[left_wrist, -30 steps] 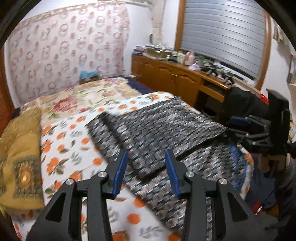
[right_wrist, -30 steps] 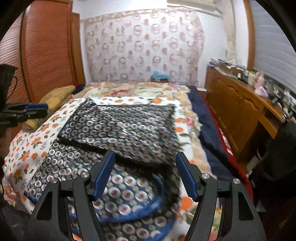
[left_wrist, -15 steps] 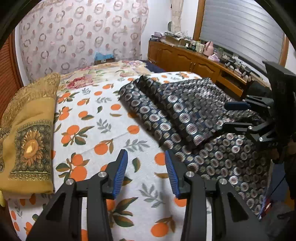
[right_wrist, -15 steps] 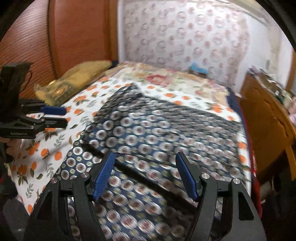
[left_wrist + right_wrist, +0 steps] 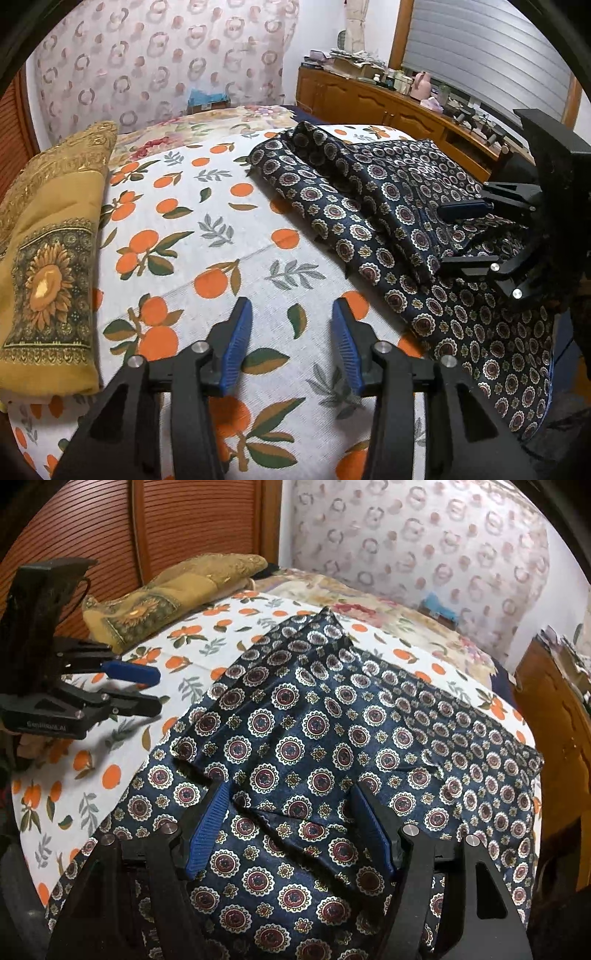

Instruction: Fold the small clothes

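Left gripper (image 5: 291, 332), blue-padded jaws apart and just widened, is held empty over the white orange-print bedsheet (image 5: 207, 236) near the bed's front edge. Right gripper (image 5: 290, 821), jaws apart, nothing clamped, is poised over the dark navy medallion-patterned silky garment (image 5: 314, 738), partly folded at the bed's front right corner. A mustard sunflower-embroidered cushion (image 5: 48, 258) is seen at the left edge.
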A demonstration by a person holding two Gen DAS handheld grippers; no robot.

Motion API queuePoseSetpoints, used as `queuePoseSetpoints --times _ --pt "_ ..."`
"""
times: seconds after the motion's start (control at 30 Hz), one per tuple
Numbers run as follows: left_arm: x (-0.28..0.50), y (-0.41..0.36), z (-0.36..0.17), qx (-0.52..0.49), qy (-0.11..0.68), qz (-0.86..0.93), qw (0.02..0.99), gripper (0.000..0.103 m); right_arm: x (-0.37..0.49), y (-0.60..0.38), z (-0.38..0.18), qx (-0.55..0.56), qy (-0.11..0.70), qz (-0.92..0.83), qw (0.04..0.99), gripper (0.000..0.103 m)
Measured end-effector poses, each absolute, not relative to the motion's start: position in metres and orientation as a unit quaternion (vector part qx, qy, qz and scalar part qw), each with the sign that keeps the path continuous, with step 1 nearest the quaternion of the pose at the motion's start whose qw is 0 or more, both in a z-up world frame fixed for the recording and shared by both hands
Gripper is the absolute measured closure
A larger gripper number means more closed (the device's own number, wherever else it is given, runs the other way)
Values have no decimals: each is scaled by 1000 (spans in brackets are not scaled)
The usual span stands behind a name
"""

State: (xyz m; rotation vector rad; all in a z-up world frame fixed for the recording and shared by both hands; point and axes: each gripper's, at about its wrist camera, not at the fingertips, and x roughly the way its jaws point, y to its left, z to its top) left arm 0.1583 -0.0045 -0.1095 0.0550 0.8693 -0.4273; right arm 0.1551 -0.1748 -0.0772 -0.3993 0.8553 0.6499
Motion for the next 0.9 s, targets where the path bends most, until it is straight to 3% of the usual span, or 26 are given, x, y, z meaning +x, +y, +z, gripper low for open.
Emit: queuePoseSetpoints --times 0.07,0.23,0.33,0.43,0.47,0.53,0.67,0.9 --pt "157 -11 -110 41 419 -212 882 45 153 -174 -78 -199 403 307 839 33" --pt "154 -21 -111 78 418 -198 883 42 151 -171 -80 -225 399 305 835 33" --pt "154 -21 -112 80 419 -202 881 34 154 -172 -80 -227 398 311 833 35" --pt "155 -24 -113 89 424 -201 879 18 153 -173 -80 -227 397 329 826 50" --pt "156 -24 -114 88 426 -202 877 14 152 -172 -79 -230 394 335 824 65" --pt "156 -25 -114 90 428 -203 876 12 148 -170 -78 -246 389 343 819 84" --pt "157 -25 -115 90 429 -202 876 10 154 -176 -76 -233 389 344 822 96" --pt "156 -26 -117 90 429 -201 876 9 184 -209 -52 -178 373 309 856 98"
